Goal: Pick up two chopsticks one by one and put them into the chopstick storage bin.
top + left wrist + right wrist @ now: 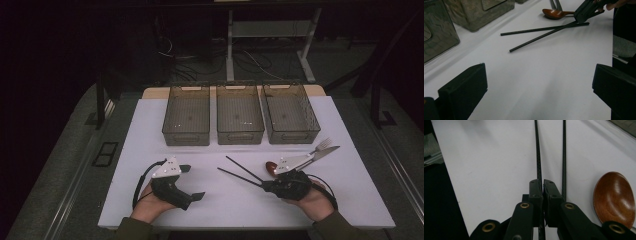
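Right gripper [542, 185] clamped narrow on one black chopstick [538, 157], pinched at its near end. Long axis up the right gripper view, tip toward top edge. Second chopstick [564, 157] loose just right of it, not pinched, nearly parallel. In high view both sticks fanning from lower centre-right toward upper left, tips apart. Brown wooden spoon [614, 197] at right of right gripper view, bowl near jaws. Fork [321, 146] and knife [327, 152] beyond, centre right. Left gripper [192, 182] spread wide, holding nothing, lower left. White table top [230, 200]; three mesh bins [240, 120] in a row above centre. Dark room, cables on floor at top.
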Demonstrator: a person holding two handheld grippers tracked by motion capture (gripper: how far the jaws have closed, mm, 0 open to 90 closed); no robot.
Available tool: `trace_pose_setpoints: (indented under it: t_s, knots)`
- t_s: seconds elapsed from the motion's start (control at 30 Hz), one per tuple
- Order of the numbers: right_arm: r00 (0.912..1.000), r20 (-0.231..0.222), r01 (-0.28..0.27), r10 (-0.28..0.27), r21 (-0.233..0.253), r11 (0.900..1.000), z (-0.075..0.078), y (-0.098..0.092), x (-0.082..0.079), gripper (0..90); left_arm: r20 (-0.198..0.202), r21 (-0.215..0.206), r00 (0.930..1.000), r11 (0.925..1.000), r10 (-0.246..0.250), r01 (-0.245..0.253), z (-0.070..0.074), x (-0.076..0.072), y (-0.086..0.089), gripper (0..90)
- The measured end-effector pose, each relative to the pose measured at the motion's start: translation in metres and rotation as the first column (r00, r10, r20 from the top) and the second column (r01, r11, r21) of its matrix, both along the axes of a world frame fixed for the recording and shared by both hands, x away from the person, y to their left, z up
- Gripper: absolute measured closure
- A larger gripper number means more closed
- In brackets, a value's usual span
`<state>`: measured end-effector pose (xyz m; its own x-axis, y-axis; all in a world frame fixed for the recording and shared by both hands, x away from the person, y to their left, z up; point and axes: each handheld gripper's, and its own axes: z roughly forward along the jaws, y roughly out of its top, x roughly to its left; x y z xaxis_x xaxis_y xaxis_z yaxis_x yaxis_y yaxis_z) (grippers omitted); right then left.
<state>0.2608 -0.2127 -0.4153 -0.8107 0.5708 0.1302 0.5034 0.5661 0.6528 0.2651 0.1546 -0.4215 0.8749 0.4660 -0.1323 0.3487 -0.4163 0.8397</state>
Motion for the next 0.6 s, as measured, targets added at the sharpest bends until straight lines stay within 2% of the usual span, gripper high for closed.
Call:
trace_pose_setpoints:
  t_s: [0.27,0.6]
  knots:
    - [0.9998,0.003,0.019,-0.019,0.051,0.999,0.011,-0.006,0.003,85.9,0.003,0.000,1.0000,1.0000,-0.002,0.002,0.000,0.000,0.000,0.0]
    - [0.9988,0.021,0.041,-0.043,0.091,0.995,0.023,-0.008,0.008,85.9,0.006,-0.007,1.0000,1.0000,-0.003,0.004,-0.001,-0.001,-0.001,0.0]
